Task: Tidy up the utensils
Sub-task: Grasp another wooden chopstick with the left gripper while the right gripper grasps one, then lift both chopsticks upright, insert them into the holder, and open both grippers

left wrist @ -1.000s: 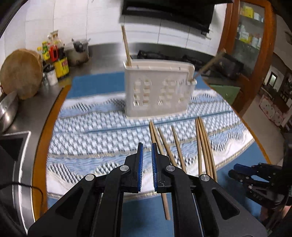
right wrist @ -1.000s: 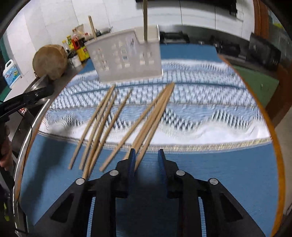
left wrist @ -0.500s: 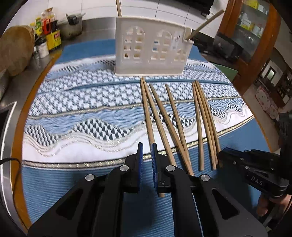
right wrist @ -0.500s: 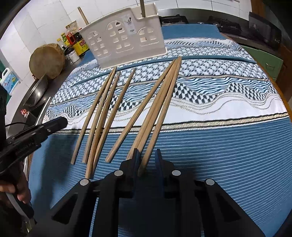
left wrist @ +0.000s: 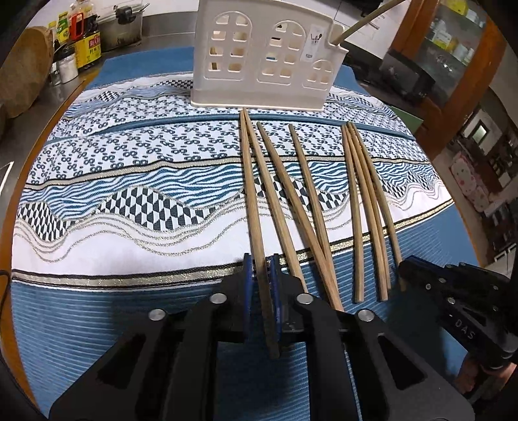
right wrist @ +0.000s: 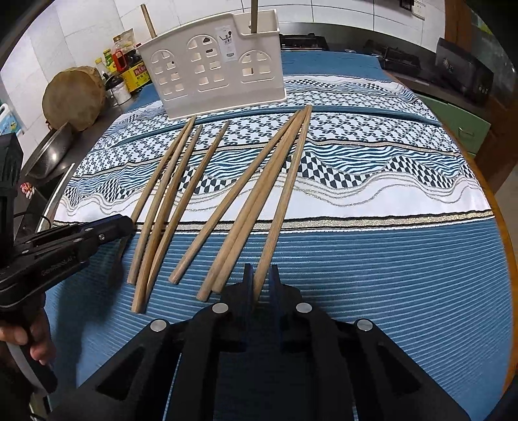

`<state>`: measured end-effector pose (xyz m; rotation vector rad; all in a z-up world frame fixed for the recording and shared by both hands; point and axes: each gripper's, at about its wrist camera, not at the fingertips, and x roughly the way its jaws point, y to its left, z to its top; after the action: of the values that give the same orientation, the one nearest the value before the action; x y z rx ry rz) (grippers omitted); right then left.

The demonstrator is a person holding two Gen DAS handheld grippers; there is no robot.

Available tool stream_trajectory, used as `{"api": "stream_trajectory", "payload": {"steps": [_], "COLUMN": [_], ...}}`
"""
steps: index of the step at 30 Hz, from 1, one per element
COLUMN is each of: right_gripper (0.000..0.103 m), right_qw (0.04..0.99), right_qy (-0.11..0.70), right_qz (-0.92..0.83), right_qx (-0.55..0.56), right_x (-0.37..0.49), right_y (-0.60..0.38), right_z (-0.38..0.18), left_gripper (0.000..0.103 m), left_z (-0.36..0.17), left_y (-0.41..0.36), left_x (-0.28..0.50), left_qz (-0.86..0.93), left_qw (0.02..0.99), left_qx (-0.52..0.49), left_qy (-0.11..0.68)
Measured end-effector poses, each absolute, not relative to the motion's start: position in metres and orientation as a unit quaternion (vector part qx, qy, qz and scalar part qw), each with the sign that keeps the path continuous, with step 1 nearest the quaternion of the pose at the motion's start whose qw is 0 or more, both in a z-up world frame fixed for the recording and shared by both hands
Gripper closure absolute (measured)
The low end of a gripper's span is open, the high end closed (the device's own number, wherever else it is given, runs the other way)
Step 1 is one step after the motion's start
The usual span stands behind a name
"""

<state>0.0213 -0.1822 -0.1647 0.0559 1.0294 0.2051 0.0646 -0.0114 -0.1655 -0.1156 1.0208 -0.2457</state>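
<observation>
Landmark for all positions: the patterned blue and white cloth (left wrist: 129, 181), spread flat over the counter. Woven bands of checks, waves and small loops; plain ribbed blue at the near edge.

Off the cloth's far left corner: round wooden chopping block (right wrist: 74, 97) leaning upright. Beside it, toward the cloth: cluster of condiment bottles (right wrist: 124, 66), including a yellow-labelled tin (left wrist: 88, 48) and a small white jar (left wrist: 66, 69).

Left of the cloth, nearer than the block: metal bowl (right wrist: 48, 155), partly seen.

Behind the cloth's far edge: dark stove top (right wrist: 302, 41) and a lidded pot (left wrist: 128, 24). White wall tiles (right wrist: 81, 35) behind those.

Right of the cloth: wooden-framed glass cabinet (left wrist: 453, 42), contents blurred.
</observation>
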Motion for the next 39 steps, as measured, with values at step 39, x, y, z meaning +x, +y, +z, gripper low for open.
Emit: {"api": "stream_trajectory", "payload": {"steps": [39], "right_gripper": [0.096], "right_qw": [0.933], "right_qy": [0.347], "right_qz": [0.085], "right_qx": [-0.042], "right_x": [0.006], "right_y": [-0.206], "right_z": [-0.071], "left_gripper": [0.098], "left_z": [-0.133], "left_y": [0.0], "left_x": [0.067], "left_qz": [-0.087], "left_qw": [0.897], "left_qx": [-0.035], "left_qy": [0.431]}}
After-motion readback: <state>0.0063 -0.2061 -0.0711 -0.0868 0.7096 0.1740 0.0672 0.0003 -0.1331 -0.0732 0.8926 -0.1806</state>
